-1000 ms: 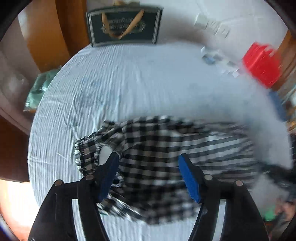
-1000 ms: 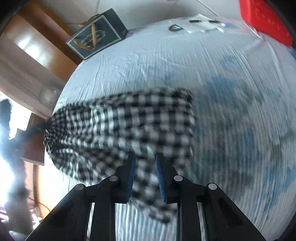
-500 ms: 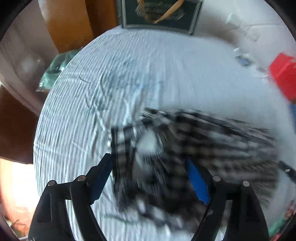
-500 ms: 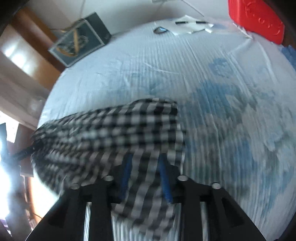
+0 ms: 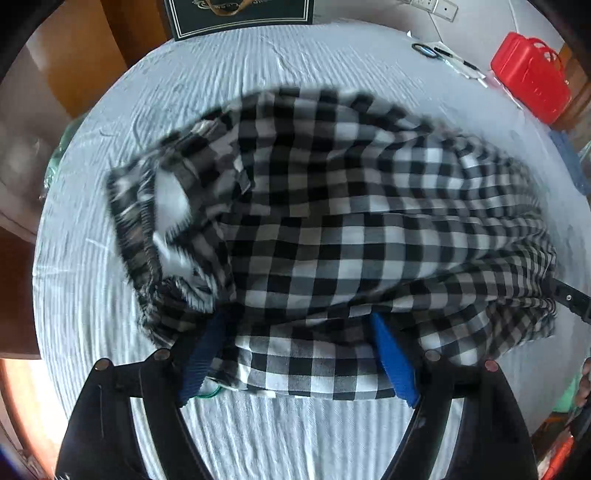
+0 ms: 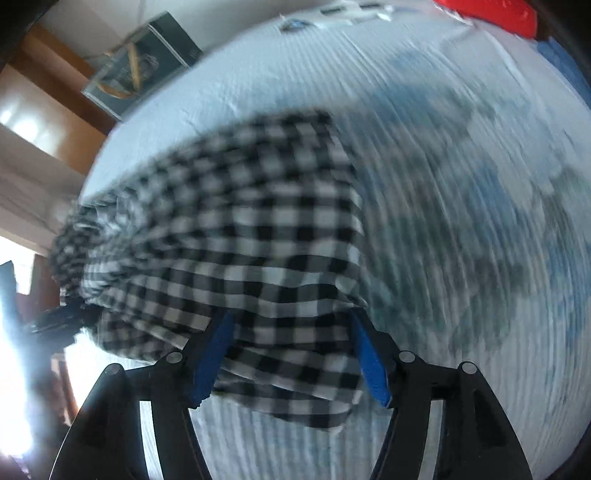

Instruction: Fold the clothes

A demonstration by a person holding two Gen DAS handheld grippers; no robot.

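Note:
A black-and-white checked garment (image 5: 332,221) lies bunched on the pale blue bed sheet (image 5: 295,74), its near edge folded under. My left gripper (image 5: 297,325) points steeply down at that near edge. Its blue pads (image 5: 391,365) stand wide apart, cloth lies loose between them, and neither pad presses on it. In the blurred right wrist view the same garment (image 6: 240,240) spreads to the left. My right gripper (image 6: 291,319) is at its near edge and its jaws are opening. Cloth drapes between the blue pads (image 6: 369,362) without being pinched.
A dark green gift bag (image 5: 240,14) with a gold ribbon stands at the far edge of the bed. A red plastic case (image 5: 528,77) sits at the far right, with scissors (image 5: 424,50) and papers beside it. Wooden furniture (image 5: 92,55) borders the left.
Both grippers have sunk toward the bed and the garment now fills more of each view. The right jaws went from nearly shut on the cloth to wide apart. The left jaws widened slightly.

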